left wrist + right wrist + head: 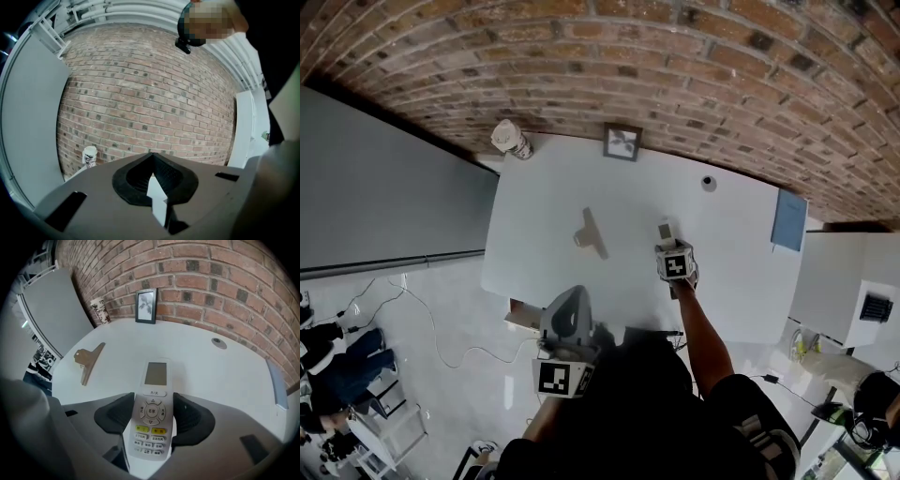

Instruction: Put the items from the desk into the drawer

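A white remote control [155, 376] lies on the white desk [553, 187], buttons up, screen end pointing away. My right gripper [152, 417] points steeply down over it, its black pads [192, 416] pressed on both long sides of the button end. In the head view the right gripper [667, 238] is at the desk's middle right, over the remote control [665, 228]. My left gripper [567, 317] hovers off the desk's near edge, held about level. In its own view the left gripper [151, 159] has its tips together and holds nothing.
A brown clip [591, 232] lies mid-desk, left of the remote. At the back stand a patterned cup [512, 139] and a small picture frame [622, 142]. A small round disc [709, 183] and a blue notebook [788, 219] lie right. A wooden open drawer [523, 317] shows under the near left edge.
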A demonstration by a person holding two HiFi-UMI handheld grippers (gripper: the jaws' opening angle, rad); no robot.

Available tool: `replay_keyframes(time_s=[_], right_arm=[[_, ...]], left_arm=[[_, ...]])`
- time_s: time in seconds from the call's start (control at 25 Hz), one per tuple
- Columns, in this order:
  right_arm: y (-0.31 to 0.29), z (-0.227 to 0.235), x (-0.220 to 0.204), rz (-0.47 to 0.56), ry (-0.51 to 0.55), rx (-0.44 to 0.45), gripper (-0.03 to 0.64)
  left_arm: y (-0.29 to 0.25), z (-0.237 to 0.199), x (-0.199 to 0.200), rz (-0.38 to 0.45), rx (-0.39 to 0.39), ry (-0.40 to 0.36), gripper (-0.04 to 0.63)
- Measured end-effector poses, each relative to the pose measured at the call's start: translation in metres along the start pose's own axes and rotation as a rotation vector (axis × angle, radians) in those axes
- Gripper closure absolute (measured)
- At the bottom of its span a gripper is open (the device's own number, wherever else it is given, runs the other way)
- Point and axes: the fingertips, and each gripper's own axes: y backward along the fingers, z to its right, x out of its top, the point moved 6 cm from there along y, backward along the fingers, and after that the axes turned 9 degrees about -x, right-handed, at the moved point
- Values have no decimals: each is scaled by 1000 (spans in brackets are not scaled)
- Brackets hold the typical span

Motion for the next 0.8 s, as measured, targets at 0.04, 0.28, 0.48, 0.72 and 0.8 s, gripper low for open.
replay_keyframes(time_s=[0.04, 0.28, 0.48, 0.72, 0.8], right_arm=[[4, -2, 2, 9, 10, 3, 362], [20, -13, 7, 38, 81, 43, 362], [29, -27, 16, 78, 153, 79, 362], [38, -47, 24, 114, 228, 105, 362], [44, -56, 24, 125, 241, 109, 362]], left_arm=[[3, 0, 0, 6, 8, 0, 601], [19, 2, 2, 41, 75, 5, 601], [31, 1, 4, 41, 144, 12, 601], [52, -4, 0, 66, 194, 18, 601], [60, -7, 0, 77, 200, 25, 601]])
